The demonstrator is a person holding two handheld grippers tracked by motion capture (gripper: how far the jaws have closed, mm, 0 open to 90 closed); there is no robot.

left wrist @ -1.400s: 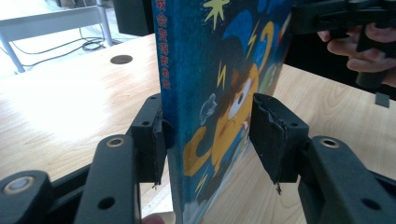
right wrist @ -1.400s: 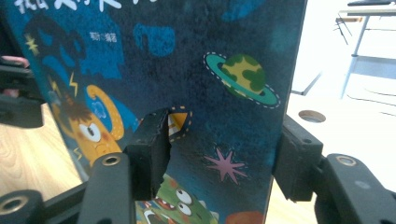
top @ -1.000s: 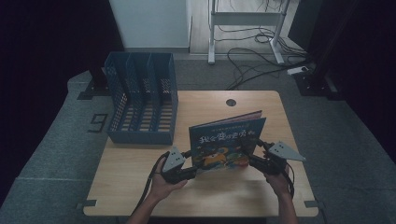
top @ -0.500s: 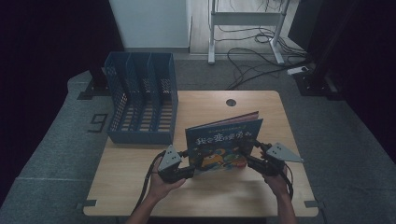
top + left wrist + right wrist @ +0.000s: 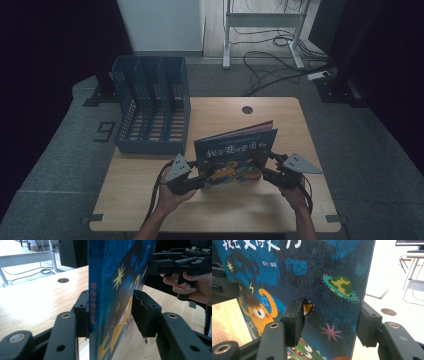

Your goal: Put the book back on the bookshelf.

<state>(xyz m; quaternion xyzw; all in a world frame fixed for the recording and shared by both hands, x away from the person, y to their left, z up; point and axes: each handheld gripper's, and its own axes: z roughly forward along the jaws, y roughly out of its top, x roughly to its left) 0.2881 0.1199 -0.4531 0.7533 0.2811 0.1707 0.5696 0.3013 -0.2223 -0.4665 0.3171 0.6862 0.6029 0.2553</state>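
Picture book [image 5: 235, 157] seen raised more upright since earlier frame, stood on edge on table [image 5: 280, 115], right of file rack [image 5: 150, 112]. Left gripper [image 5: 200, 181] jaws just closed further, spine between, one pad not seated. Right gripper [image 5: 264, 169] jaws closing, straddling fore-edge. Risk: book toppled if pinch slips.

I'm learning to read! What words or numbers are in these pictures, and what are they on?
"9": big grey numeral on the floor mat, left of the blue file rack.
Book cover: large white Chinese title, too blurred to read.
Book spine: small red characters, unreadable.
Small white characters under the title: too small.
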